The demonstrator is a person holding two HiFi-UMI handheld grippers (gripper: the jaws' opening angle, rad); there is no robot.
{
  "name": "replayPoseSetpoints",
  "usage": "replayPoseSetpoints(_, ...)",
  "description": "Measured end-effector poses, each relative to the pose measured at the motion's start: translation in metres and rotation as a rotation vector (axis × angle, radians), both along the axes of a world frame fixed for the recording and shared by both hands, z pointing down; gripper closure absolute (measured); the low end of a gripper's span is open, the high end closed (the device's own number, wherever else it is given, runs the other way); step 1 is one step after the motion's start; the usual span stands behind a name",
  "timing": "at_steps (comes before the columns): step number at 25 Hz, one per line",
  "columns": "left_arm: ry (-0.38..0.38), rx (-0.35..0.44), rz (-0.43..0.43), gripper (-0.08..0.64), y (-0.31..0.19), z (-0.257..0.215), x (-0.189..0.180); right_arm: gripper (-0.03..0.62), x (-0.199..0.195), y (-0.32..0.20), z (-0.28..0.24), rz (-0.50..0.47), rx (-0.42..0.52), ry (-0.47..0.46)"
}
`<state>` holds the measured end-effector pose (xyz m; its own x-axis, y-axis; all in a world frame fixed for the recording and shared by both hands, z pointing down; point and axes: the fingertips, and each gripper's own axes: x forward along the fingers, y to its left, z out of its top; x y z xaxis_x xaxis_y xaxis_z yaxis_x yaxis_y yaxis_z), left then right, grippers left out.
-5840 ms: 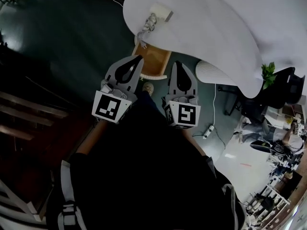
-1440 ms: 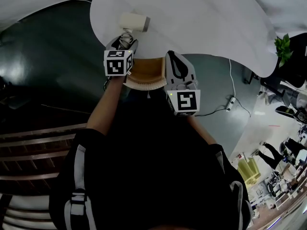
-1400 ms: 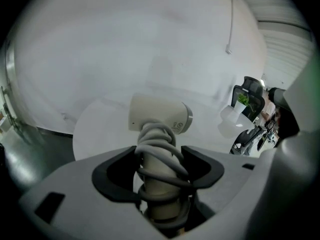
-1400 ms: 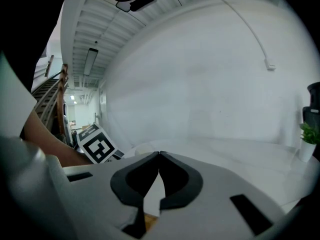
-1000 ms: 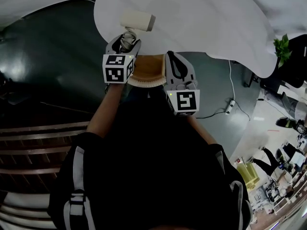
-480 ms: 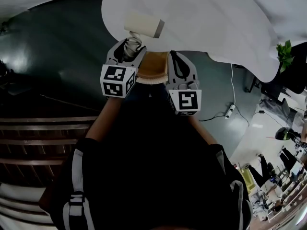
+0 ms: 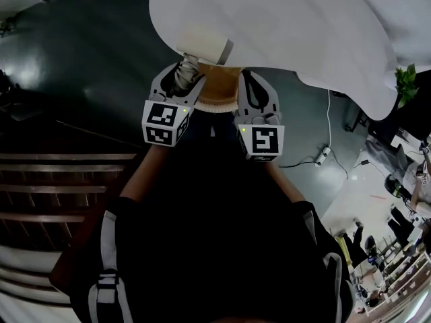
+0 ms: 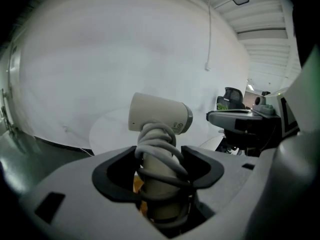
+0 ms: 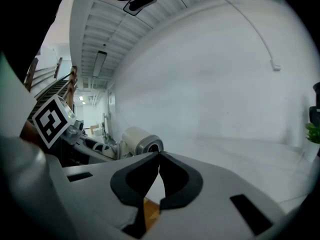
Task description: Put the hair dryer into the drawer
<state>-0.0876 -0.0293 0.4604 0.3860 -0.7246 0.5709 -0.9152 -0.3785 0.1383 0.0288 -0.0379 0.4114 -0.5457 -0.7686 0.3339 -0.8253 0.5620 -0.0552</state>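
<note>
Though unreadable, print [image 8: 178, 126] on hair dryer [image 8: 155, 117].

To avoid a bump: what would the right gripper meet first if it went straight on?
Likely the white table, near its edge above the open drawer; depth is unclear.

The left gripper [image 7: 182, 74], clear of the bench [image 7: 303, 25] at first, has closed its fingers [image 8: 115, 176] on the hair dryer [image 7: 203, 46] and drawn it to the near edge, over the drawer [image 7: 219, 93].
</note>
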Motion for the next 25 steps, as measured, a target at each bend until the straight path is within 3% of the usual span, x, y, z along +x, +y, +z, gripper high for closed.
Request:
replayPoseSetpoints(9, -0.03, -0.024, 0.015, 0.282, 0.021, 0.017, -0.006, 0.569, -0.007, -0.001, 0.013, -0.016, -0.002, -0.003)
replayPoseSetpoints(17, -0.069, -0.098, 0.035, 0.282, 0.053, 0.05, -0.017, 0.569, -0.018, 0.006, 0.03, -0.051, -0.056, 0.025)
replayPoseSetpoints(25, -0.131, -0.191, 0.09, 0.281, 0.072, 0.089, -0.021, 0.569, -0.015, -0.001, 0.038, -0.028, -0.034, -0.006)
